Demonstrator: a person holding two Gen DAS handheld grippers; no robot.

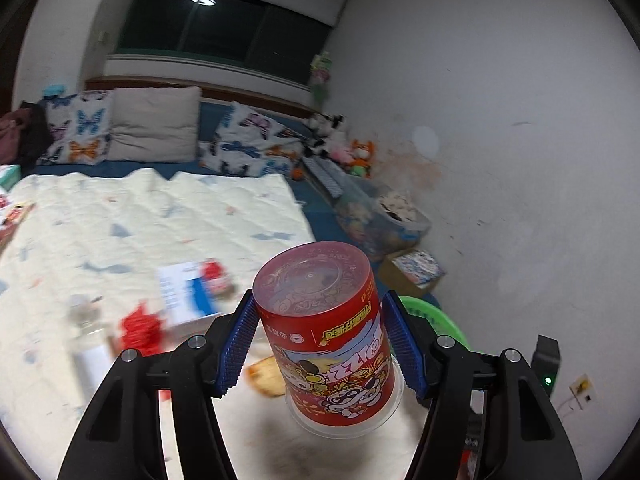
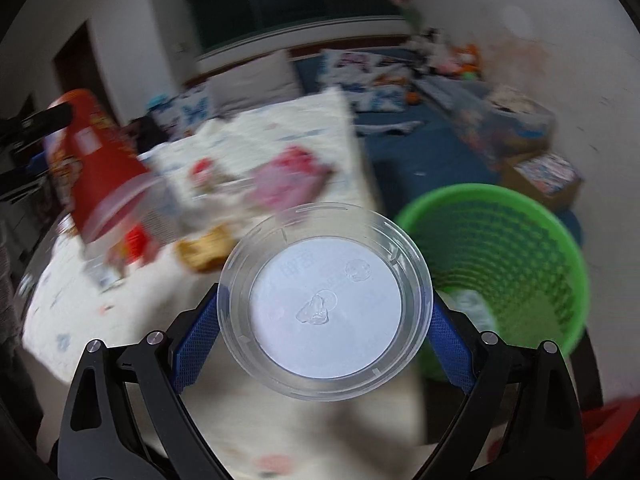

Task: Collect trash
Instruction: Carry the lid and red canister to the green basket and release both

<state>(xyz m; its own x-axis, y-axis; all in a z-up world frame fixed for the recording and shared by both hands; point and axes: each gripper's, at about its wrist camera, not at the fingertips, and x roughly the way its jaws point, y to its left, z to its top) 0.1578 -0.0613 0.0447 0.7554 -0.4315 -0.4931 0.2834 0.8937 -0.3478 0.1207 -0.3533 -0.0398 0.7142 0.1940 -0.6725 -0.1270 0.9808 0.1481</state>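
We hold the left tongs (image 1: 320, 344) clamped on a red cylindrical snack tub (image 1: 332, 332) printed with cartoon figures, its blue ribbed pads (image 1: 240, 344) pressing both sides of the wall. The tub sits upside down in the grip, with its clear plastic rim (image 1: 348, 420) toward the camera and its base pointing away toward the bed. From the right wrist view the same tub shows at the far left, tilted and lifted above the cream patterned quilt (image 2: 280, 128). Our right tongs (image 2: 324, 316) stand wide and grip a round clear plastic lid (image 2: 325, 300) by its edge, its flat white-backed face turned toward the camera. Just to the right of the lid stands a green plastic mesh wastebasket (image 2: 500, 264), with something pale and crumpled lying at its bottom. On the quilt, blurred in both views, lie more scraps: a red crumpled wrapper (image 1: 140, 326), a white and blue paper card (image 1: 188, 292), a pink packet (image 2: 288, 178) and a yellowish-brown wrapper (image 2: 204, 250). Butterfly-print pillows (image 1: 80, 128) and a plain beige pillow (image 1: 154, 124) rest at the head of the bed below a dark window (image 1: 228, 28).
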